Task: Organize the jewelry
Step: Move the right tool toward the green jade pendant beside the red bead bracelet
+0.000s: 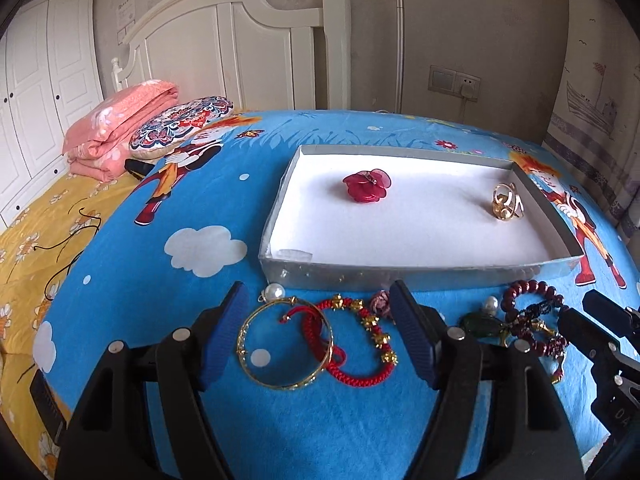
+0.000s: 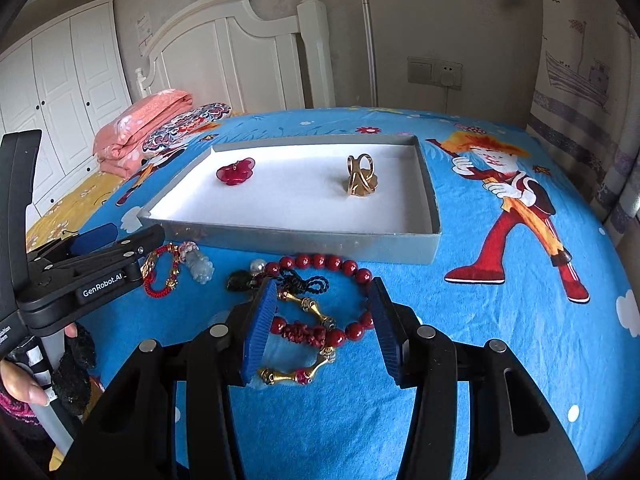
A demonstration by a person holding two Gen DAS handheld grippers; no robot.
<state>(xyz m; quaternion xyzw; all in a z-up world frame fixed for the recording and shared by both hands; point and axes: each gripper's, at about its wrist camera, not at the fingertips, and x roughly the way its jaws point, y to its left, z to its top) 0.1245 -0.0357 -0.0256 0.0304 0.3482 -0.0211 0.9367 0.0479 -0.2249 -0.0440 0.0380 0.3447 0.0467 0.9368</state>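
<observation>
A shallow grey tray (image 1: 360, 276) (image 2: 304, 242) with a white lining lies on the blue bedspread. In it sit a red flower piece (image 1: 367, 186) (image 2: 235, 171) and a gold ornament (image 1: 506, 202) (image 2: 361, 176). My left gripper (image 1: 318, 300) (image 2: 120, 248) is open over a gold bangle (image 1: 244, 344) and a red cord bracelet (image 1: 376, 332) lying in front of the tray. My right gripper (image 2: 324, 286) (image 1: 592, 320) is open, its pads either side of a dark red bead bracelet (image 2: 340, 262) (image 1: 534, 290) and a gold link bracelet (image 2: 308, 304) that rest on the bed.
Pearls (image 1: 275, 291), a green pendant (image 2: 236, 282) and a pale jade charm (image 2: 200, 266) lie between the two piles. A folded pink quilt (image 1: 116, 132) and a patterned cushion (image 1: 180, 124) lie at the back left by the white headboard (image 1: 224, 36). A person's hand (image 2: 20, 384) holds the left gripper's handle.
</observation>
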